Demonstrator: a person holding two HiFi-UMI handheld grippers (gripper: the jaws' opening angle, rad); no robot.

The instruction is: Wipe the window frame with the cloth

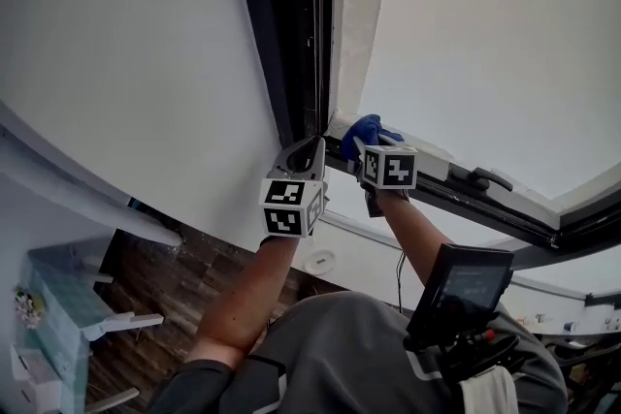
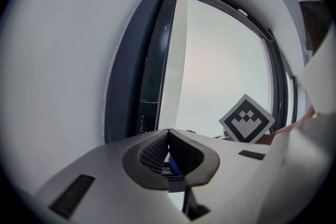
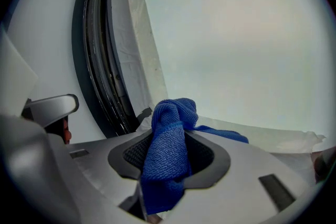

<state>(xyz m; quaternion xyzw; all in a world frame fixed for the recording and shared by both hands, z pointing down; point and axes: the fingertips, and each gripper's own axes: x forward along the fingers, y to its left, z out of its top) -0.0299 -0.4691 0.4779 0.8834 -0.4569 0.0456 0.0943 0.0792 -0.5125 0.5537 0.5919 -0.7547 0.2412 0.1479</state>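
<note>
The dark window frame runs upright beside the white sash edge and the pale pane. My right gripper is shut on a blue cloth, which is pressed into the sash's lower corner. In the right gripper view the cloth bunches up out of the jaws of the right gripper, next to the frame's dark channel. My left gripper sits just left of it at the foot of the dark frame. Its jaws meet at the tip in the left gripper view, with nothing clearly held.
A dark window handle lies on the sash's lower rail, right of the cloth. White wall fills the left. Below are a wood floor, white furniture and a black device on the person's chest.
</note>
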